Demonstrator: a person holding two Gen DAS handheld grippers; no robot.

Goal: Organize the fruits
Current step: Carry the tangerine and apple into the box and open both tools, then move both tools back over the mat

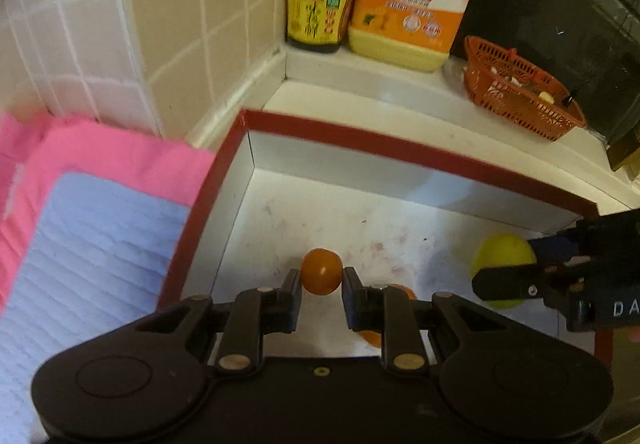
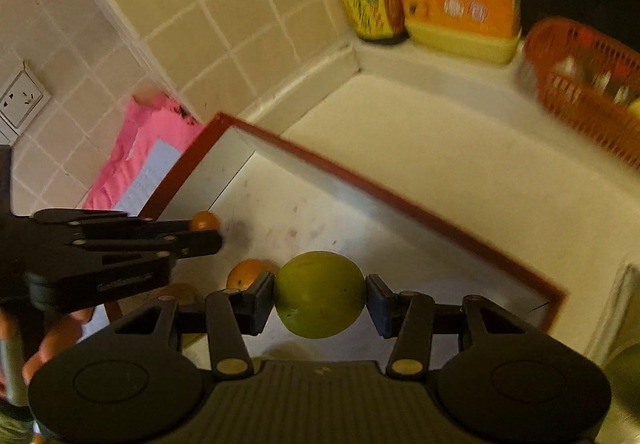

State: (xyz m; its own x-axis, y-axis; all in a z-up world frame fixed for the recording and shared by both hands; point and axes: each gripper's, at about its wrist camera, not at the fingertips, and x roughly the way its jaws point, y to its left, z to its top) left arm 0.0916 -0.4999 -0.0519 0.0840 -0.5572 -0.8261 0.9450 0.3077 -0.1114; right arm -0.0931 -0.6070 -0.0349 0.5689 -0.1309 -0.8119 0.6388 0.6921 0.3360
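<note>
The left tongs (image 1: 322, 278) pinch a small orange fruit (image 1: 322, 271) tight between their two tips, one tip on each side of it. The fruit hangs over the white floor of a big box with a red rim (image 1: 400, 147). The right tongs (image 2: 320, 302) pinch a round green fruit (image 2: 320, 294) the same way, with a pad pressed on its left side and a pad on its right side. It is much bigger than the orange one, so these tongs stand wider. Both tongs point down into the box, and the left tongs are to the left of the right tongs, a little apart. Another orange fruit (image 2: 248, 274) lies on the box floor, just beside the left tip of the right tongs. The box sits on a white desk (image 2: 440, 147). A pink cloth (image 1: 112, 159) lies at the box's left side. In the far corner by the tiled wall stand a dark bottle (image 1: 318, 7) and a yellow jug (image 1: 416, 3), and a red basket (image 1: 520, 91) sits to their right.
</note>
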